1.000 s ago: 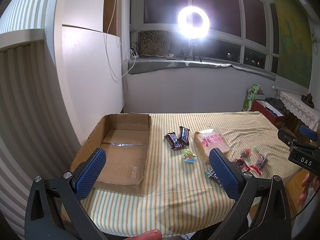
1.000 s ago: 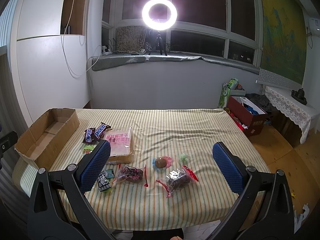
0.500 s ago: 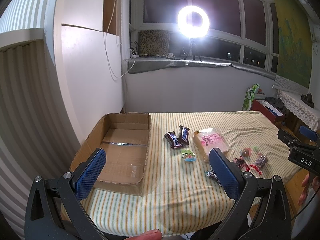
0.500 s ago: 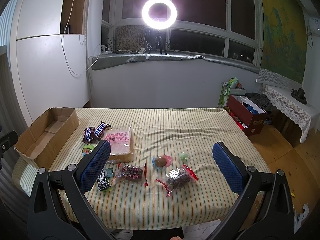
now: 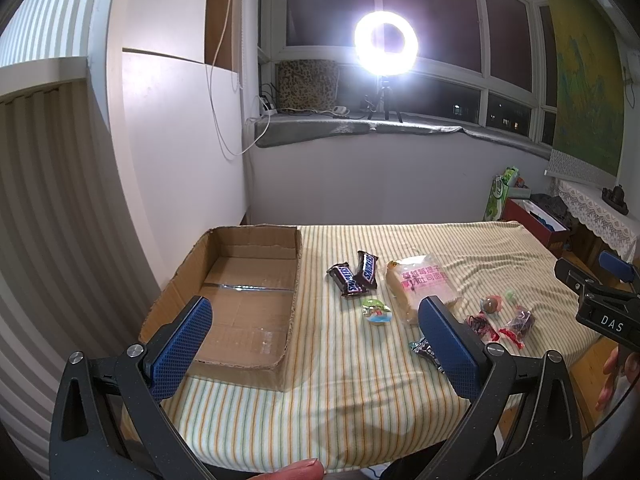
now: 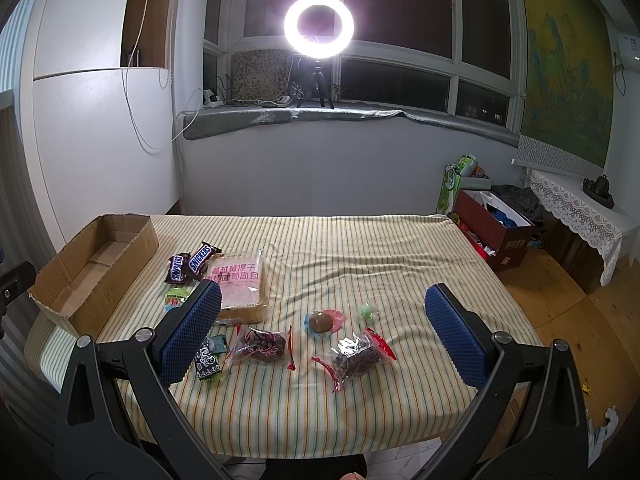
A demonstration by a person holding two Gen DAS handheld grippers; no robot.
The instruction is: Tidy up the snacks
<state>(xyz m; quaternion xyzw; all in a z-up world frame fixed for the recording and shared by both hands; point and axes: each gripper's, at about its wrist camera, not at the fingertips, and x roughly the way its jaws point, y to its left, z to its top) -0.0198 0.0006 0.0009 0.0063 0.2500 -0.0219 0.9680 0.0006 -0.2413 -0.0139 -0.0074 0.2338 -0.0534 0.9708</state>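
An empty cardboard box [image 5: 240, 300] [image 6: 92, 268] sits at the table's left end. To its right lie two Snickers bars [image 5: 354, 276] [image 6: 190, 266], a pink bread pack [image 5: 420, 286] [image 6: 240, 284], a small green-blue sweet [image 5: 375, 311] and several wrapped snacks [image 6: 264, 346] [image 6: 356, 354] [image 6: 322, 320]. My left gripper [image 5: 316, 344] is open and empty, held above the near edge by the box. My right gripper [image 6: 320, 332] is open and empty, above the near edge before the wrapped snacks.
The table wears a striped cloth [image 6: 360, 256]. A white wall and cabinet [image 5: 180, 140] stand left of the box. A ring light [image 6: 319, 26] stands on the window sill. A red box [image 6: 494, 236] and a lace-covered side table [image 6: 576, 208] are at the right.
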